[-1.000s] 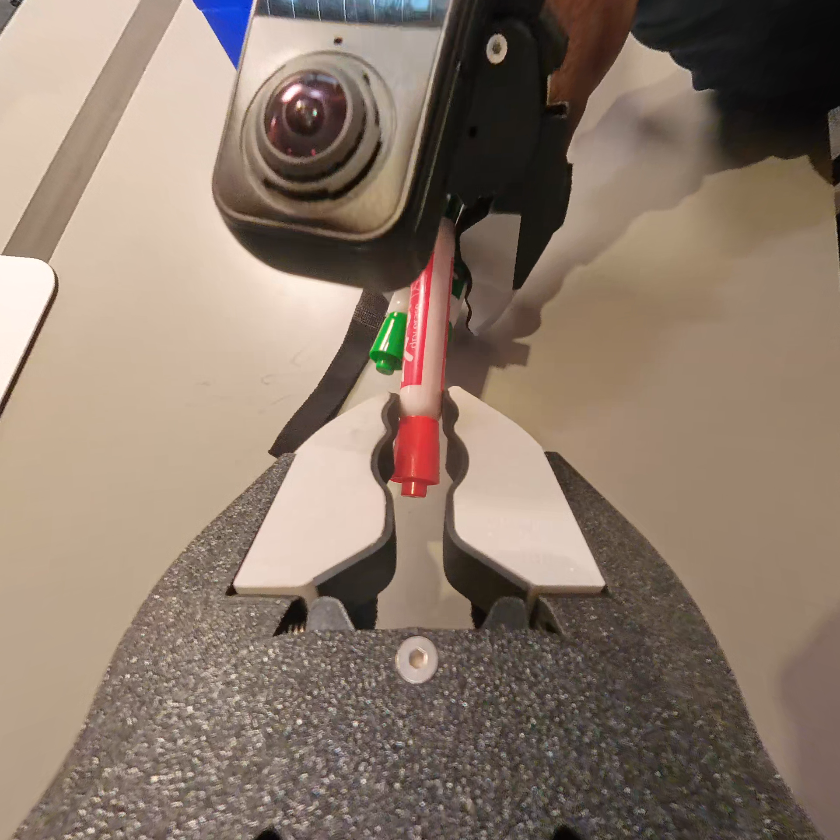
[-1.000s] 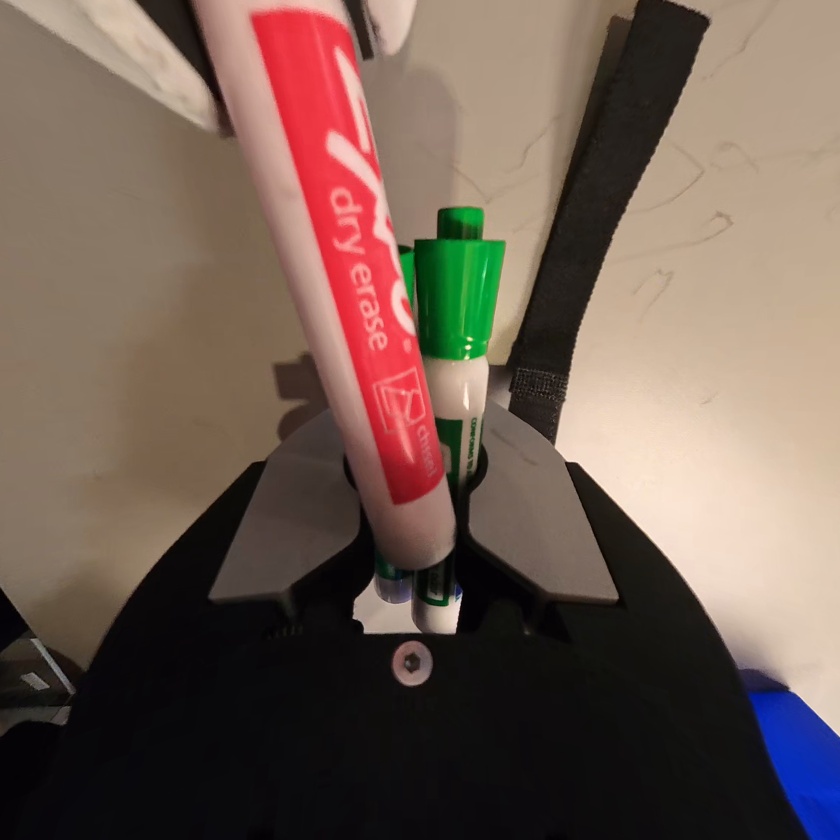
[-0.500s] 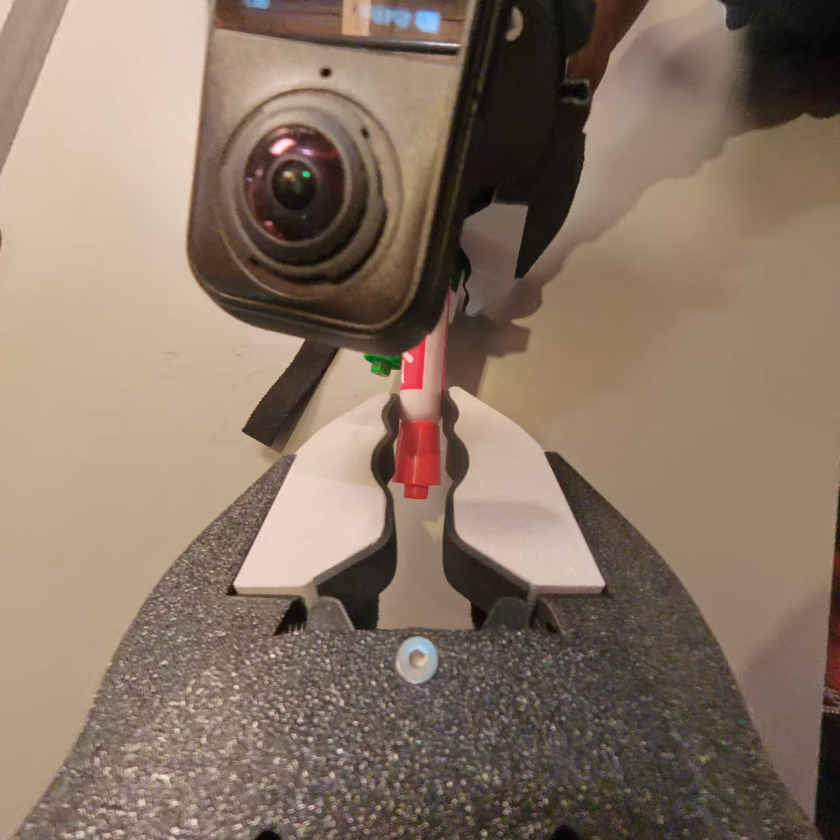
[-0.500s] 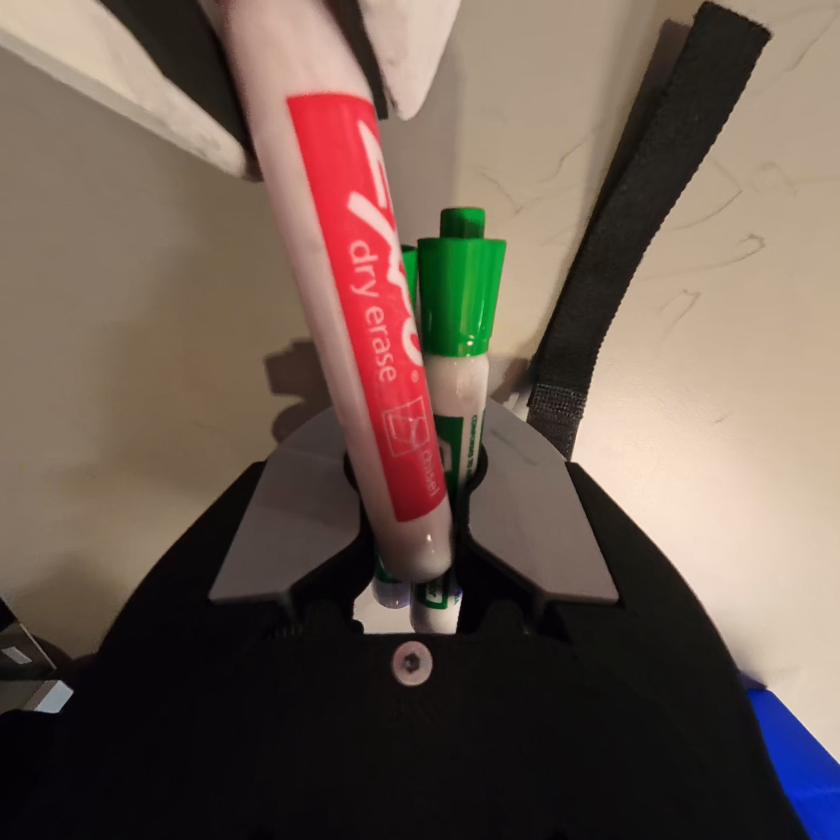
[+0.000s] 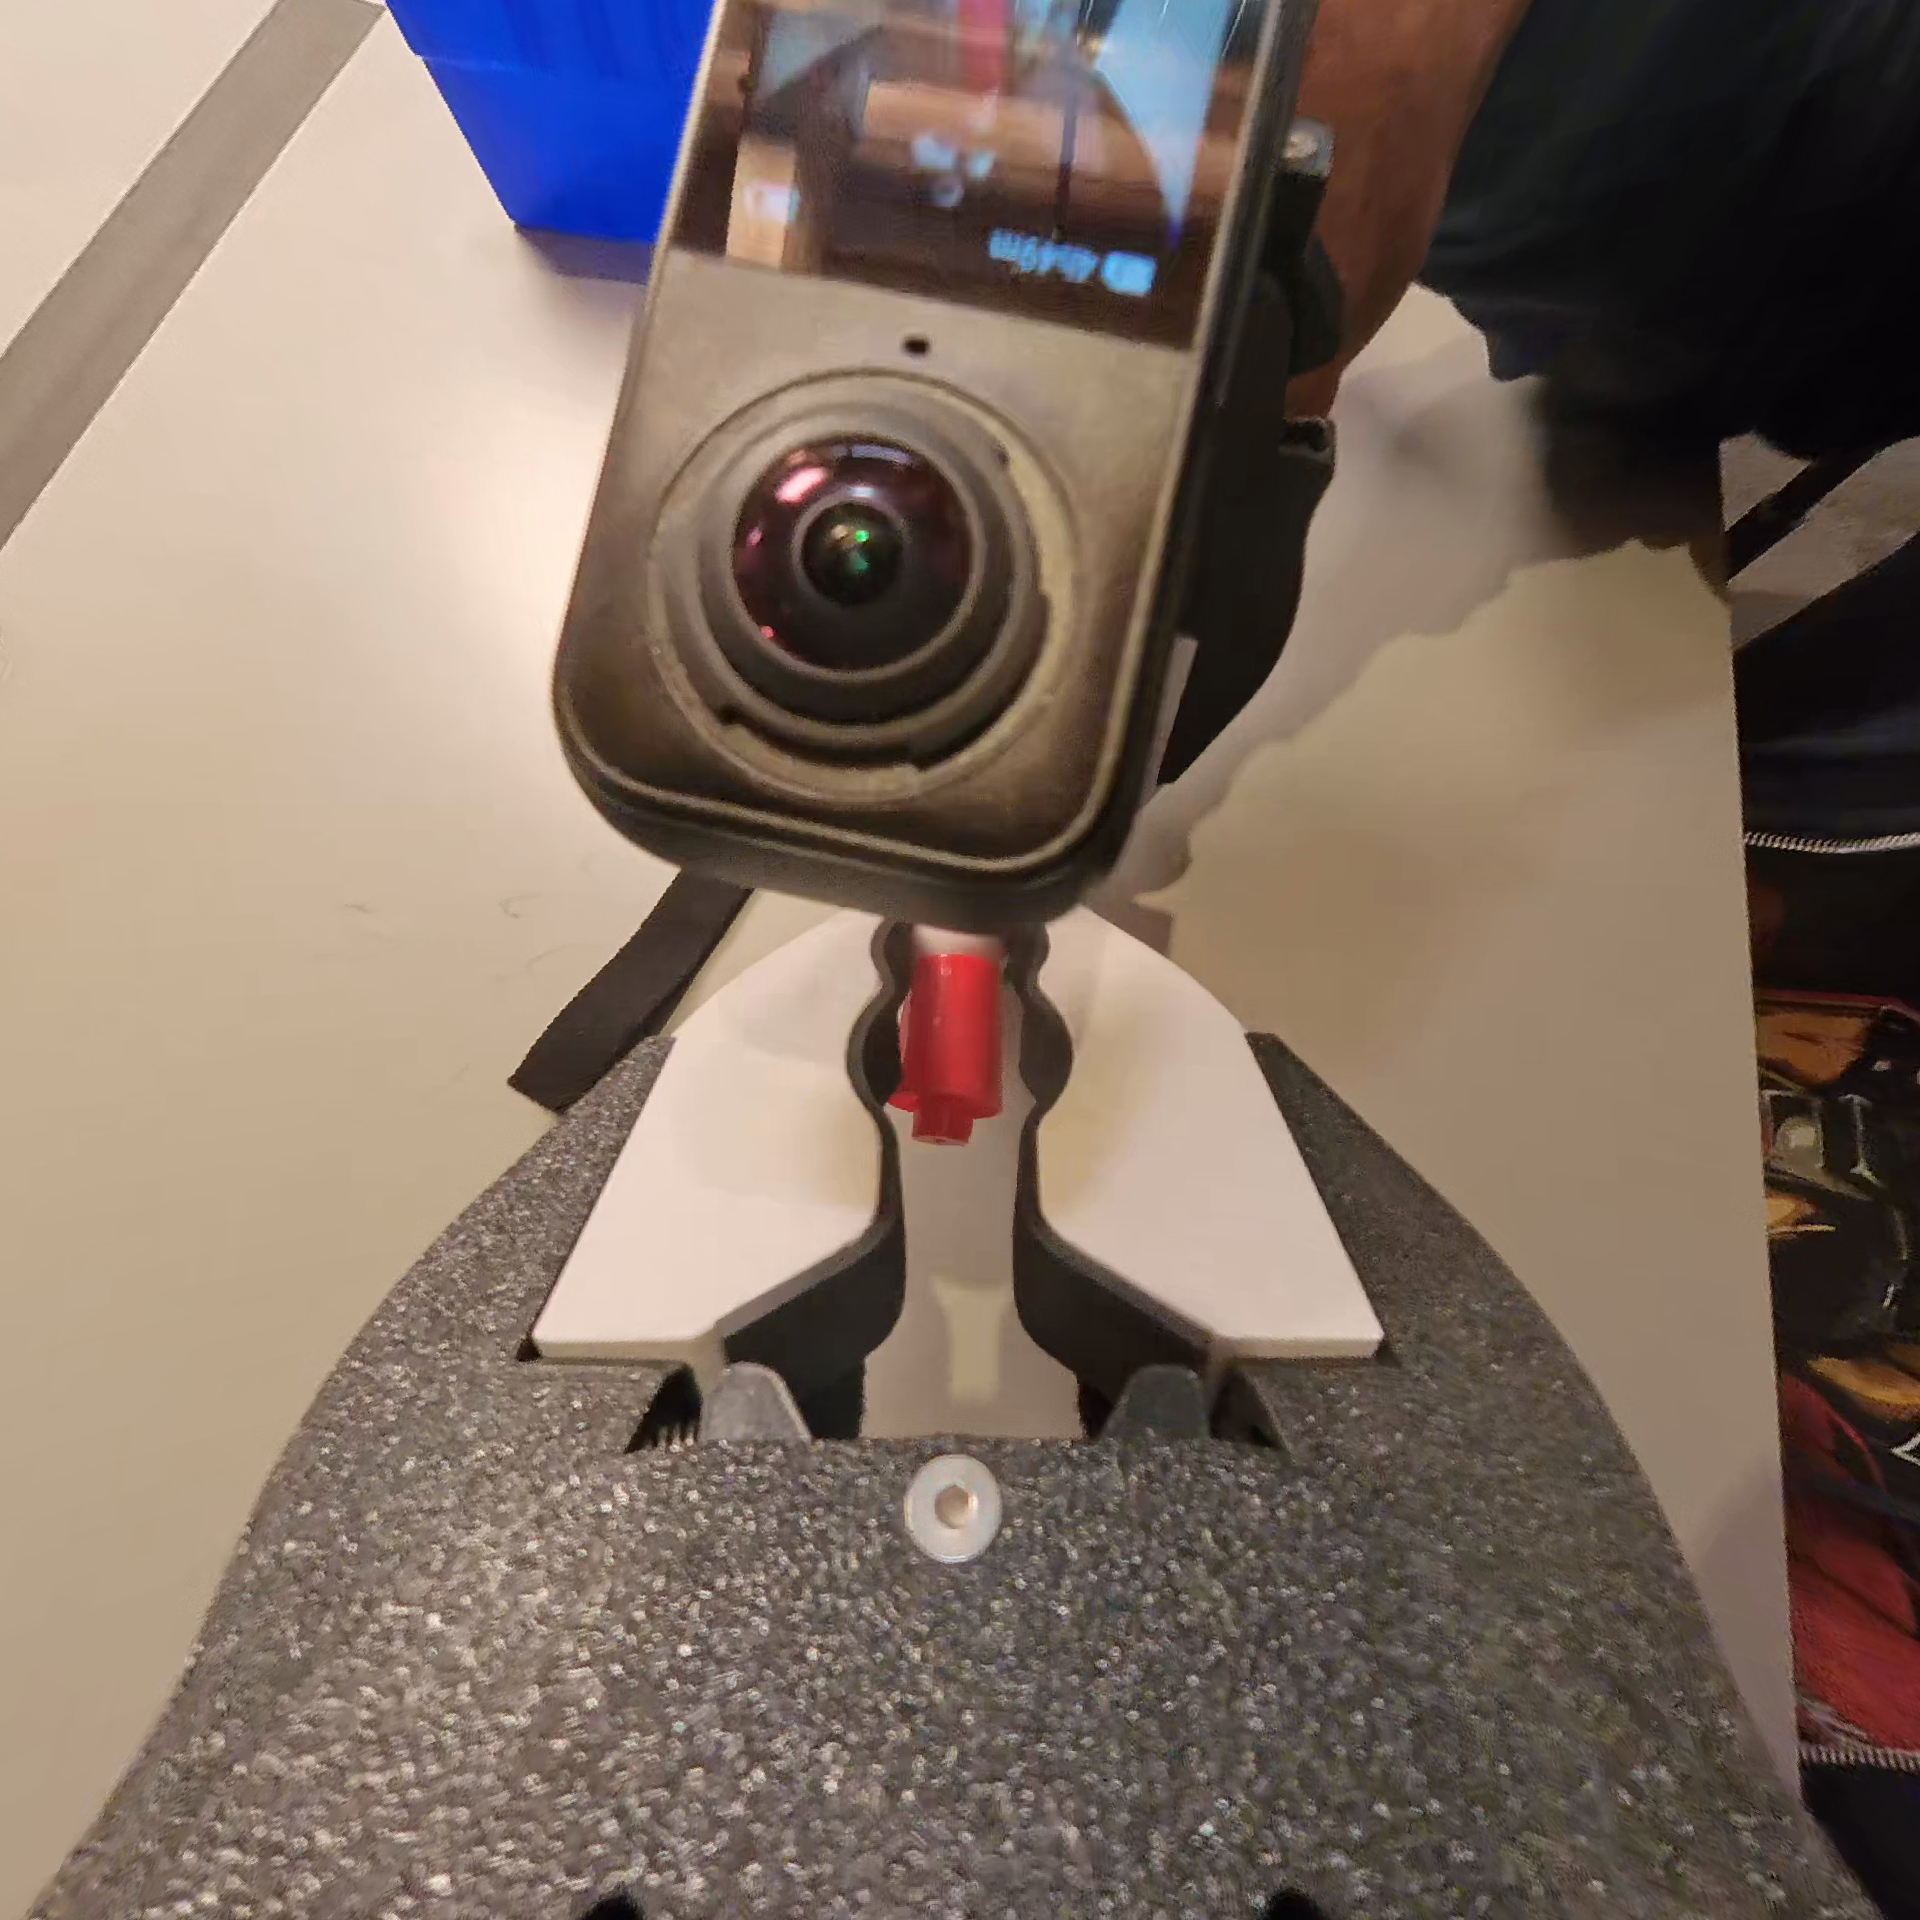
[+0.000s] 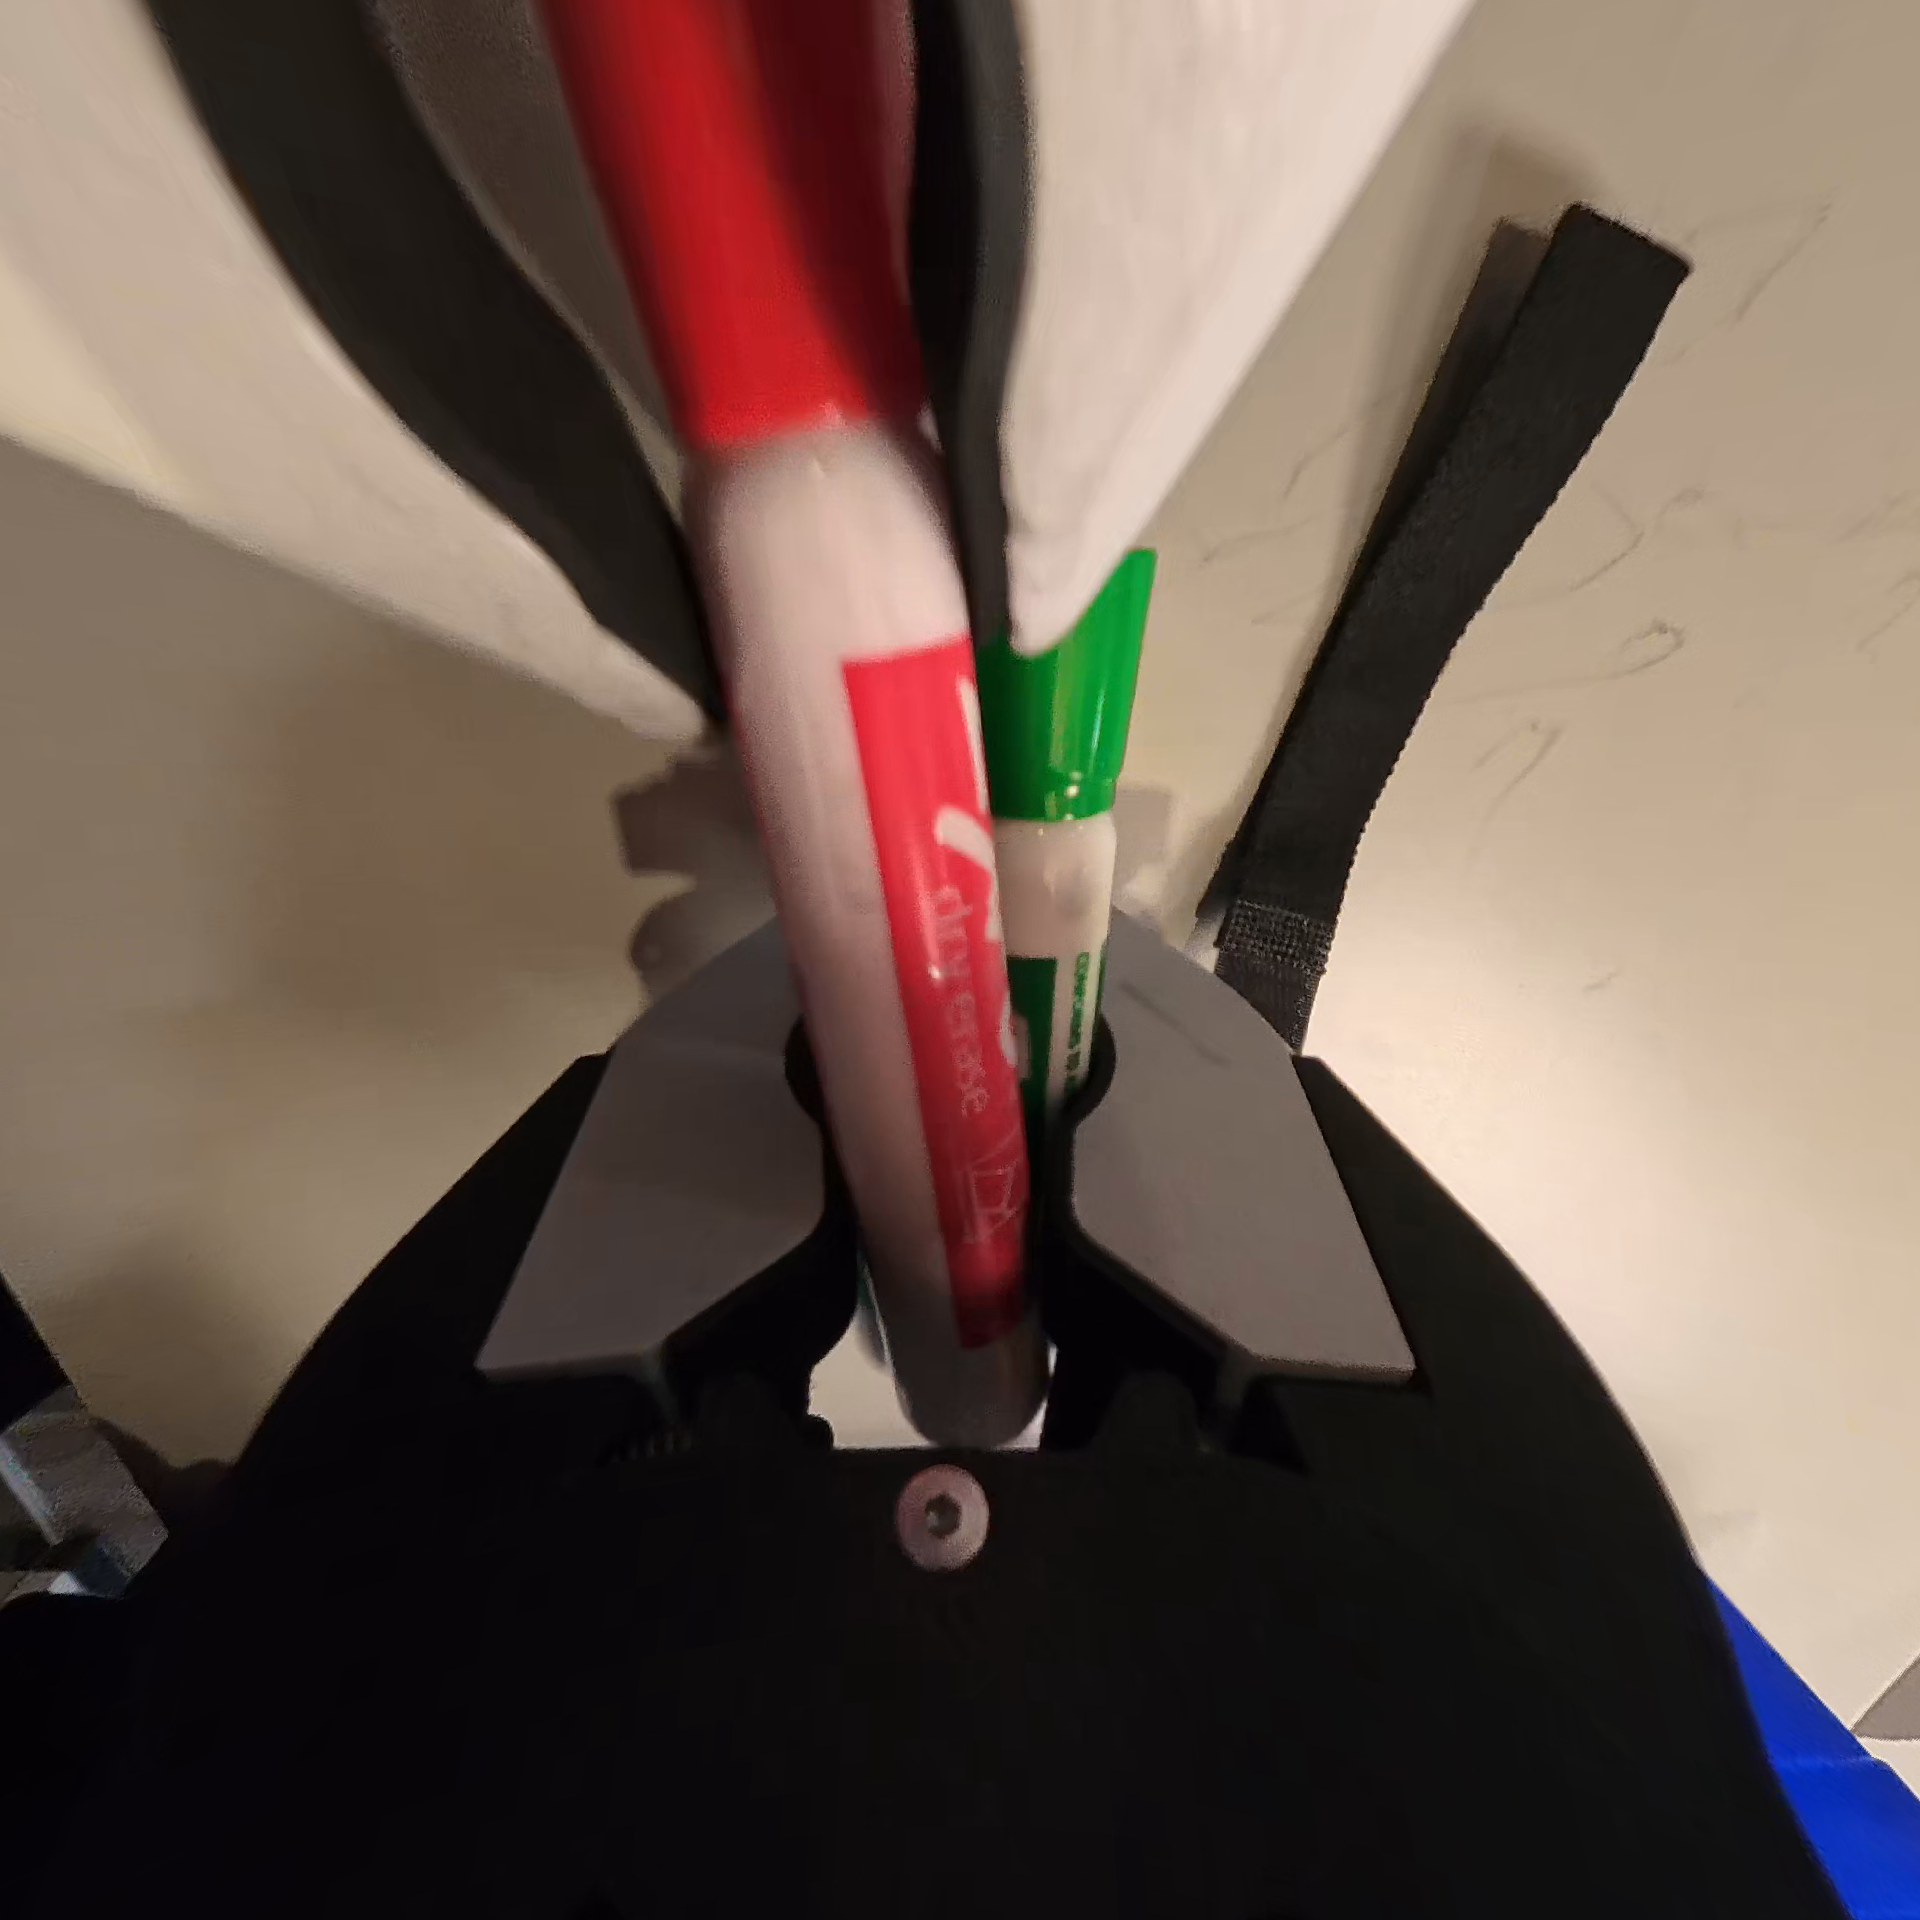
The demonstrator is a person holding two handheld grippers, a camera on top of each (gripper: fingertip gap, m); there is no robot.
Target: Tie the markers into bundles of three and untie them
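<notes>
My left gripper [image 5: 954, 940] is shut on the cap end of a red marker [image 5: 948, 1039] and holds it above the table. The marker's white barrel [image 6: 831, 831] runs into my right gripper [image 6: 956, 987], lying on top of the green markers [image 6: 1081, 727] that this gripper is shut on. A second green marker shows only as a sliver under the red one. The left gripper's white fingers [image 6: 1143, 312] reach the green cap. The right gripper's camera [image 5: 862, 540] fills the left wrist view and hides the rest of the bundle. A black strap [image 6: 1403, 675] lies on the table beside the markers.
The strap's free end also shows in the left wrist view [image 5: 623, 987]. A blue bin [image 5: 561, 135] stands on the beige table [image 5: 260, 727] behind the right gripper, and its corner shows in the right wrist view [image 6: 1787, 1683]. A person's dark sleeve [image 5: 1662, 208] is at the upper right. The tips of one gripper are about 9 centimeters away from the tips of the other.
The two grippers have come closer together. The red marker has slid deeper between the right gripper's jaws, over the green markers. The left gripper's fingers now reach the green cap.
</notes>
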